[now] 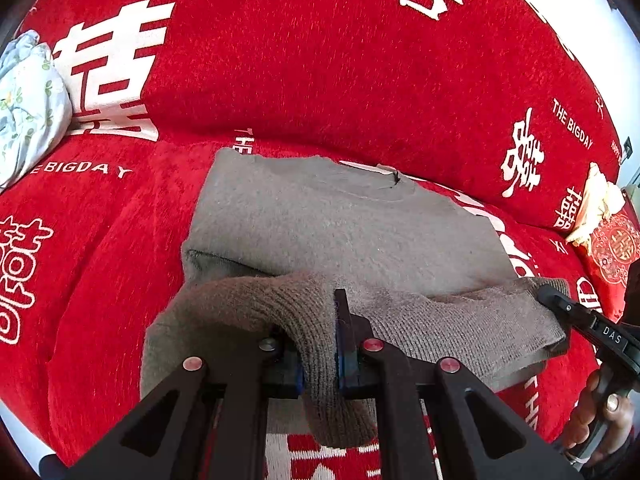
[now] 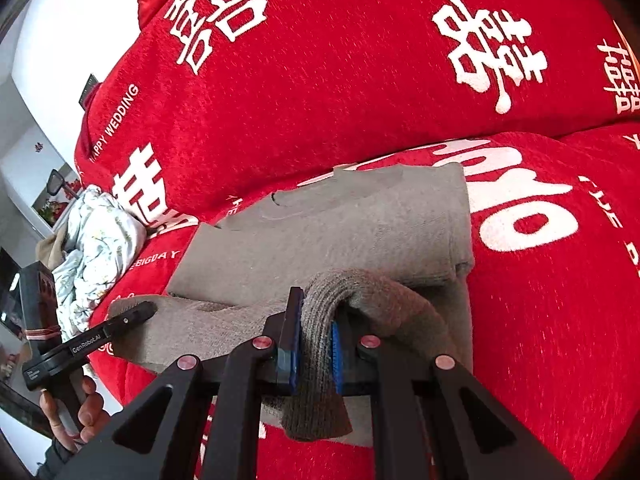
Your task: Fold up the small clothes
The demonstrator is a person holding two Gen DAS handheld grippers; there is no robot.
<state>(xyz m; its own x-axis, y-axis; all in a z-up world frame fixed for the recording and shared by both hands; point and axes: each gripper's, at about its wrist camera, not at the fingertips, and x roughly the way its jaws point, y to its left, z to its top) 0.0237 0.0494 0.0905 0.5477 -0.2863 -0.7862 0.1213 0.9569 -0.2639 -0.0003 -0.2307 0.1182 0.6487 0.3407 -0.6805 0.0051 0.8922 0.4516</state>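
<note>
The ribbed hem of the grey sweater (image 1: pixel 320 216) runs between the left tongs (image 1: pixel 318 364) and drops behind their black arms, so its end is hidden; the same holds at the right tongs (image 2: pixel 314 354), where the knit (image 2: pixel 320 240) passes under the linkage; the blue pads (image 2: pixel 335 354) show only as thin strips beside the cloth; below the tongs the red sofa cover (image 1: pixel 280 60) is cut off by the picture's edge; far left of the left tongs a floral bundle (image 1: pixel 28 100) is cropped at the rim; far left of the right tongs the room's shelves are too blurred to make out.
</note>
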